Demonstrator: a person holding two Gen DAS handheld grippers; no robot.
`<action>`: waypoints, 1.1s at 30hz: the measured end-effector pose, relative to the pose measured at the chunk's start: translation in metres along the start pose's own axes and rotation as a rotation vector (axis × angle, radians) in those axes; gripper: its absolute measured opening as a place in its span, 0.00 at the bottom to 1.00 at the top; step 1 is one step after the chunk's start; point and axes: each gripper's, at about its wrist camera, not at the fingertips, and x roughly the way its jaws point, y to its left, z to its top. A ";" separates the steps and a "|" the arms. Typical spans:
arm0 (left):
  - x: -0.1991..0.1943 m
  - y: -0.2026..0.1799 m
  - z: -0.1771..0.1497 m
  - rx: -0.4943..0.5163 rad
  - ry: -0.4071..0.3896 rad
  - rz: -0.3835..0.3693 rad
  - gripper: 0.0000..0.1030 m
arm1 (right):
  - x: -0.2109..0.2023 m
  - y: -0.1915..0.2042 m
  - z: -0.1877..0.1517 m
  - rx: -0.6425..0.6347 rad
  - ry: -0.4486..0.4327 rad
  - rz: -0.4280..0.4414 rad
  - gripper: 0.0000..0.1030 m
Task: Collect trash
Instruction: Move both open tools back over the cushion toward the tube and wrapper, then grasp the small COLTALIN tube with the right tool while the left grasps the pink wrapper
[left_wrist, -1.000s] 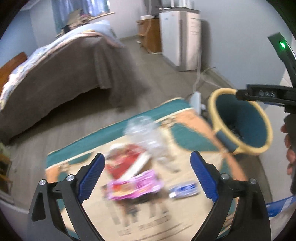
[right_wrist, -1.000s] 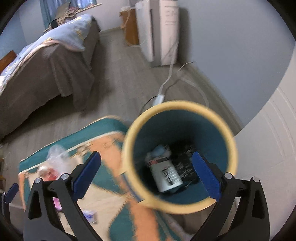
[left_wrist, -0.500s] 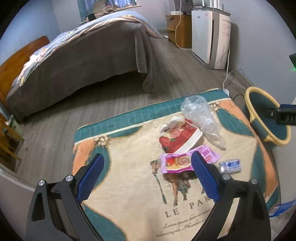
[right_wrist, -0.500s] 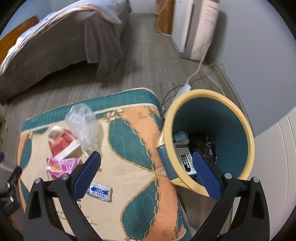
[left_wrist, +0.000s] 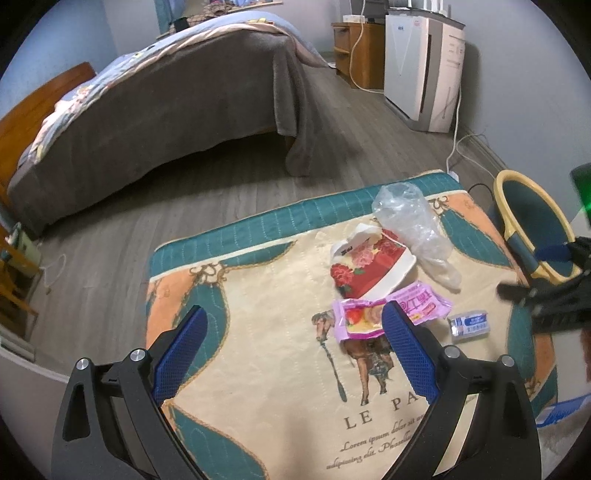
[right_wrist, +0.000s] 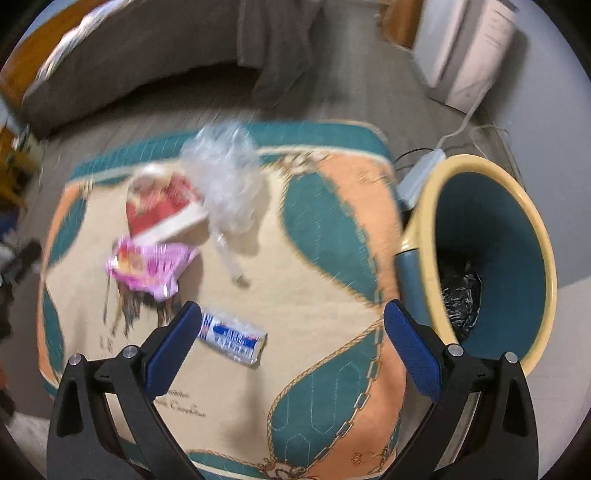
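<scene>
On the far left of the left wrist view a bed draped in a grey blanket is seen, with bare wooden floor in front of it. The left gripper is held above a patterned rug, its fingers spread wide and nothing between them. Further right, four pieces of trash are left on the rug: a red flowered wrapper, a pink snack packet touching its near edge, a crumpled clear plastic bag beside it, and a small blue-and-white packet apart to the right. At the rug's right edge stands the trash bin, teal inside with a yellow rim.

The right gripper is likewise released and empty, with the blue-and-white packet just beyond its left finger. The task is judged partly done: dark crumpled material is already seen in the bin, while all four pieces remain to be collected.

Only the right wrist view, though blurred, shows the bin's contents; only the left wrist view shows the rug's lettering sharply.
</scene>
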 end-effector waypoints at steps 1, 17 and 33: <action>0.001 0.001 -0.001 0.008 -0.001 0.001 0.92 | 0.005 0.007 -0.002 -0.038 0.020 -0.006 0.94; 0.027 0.000 -0.012 0.038 0.086 -0.011 0.92 | 0.052 0.067 -0.022 -0.325 0.097 -0.012 0.54; 0.072 -0.075 -0.031 0.331 0.148 -0.105 0.74 | 0.030 0.023 -0.005 -0.077 0.140 0.106 0.22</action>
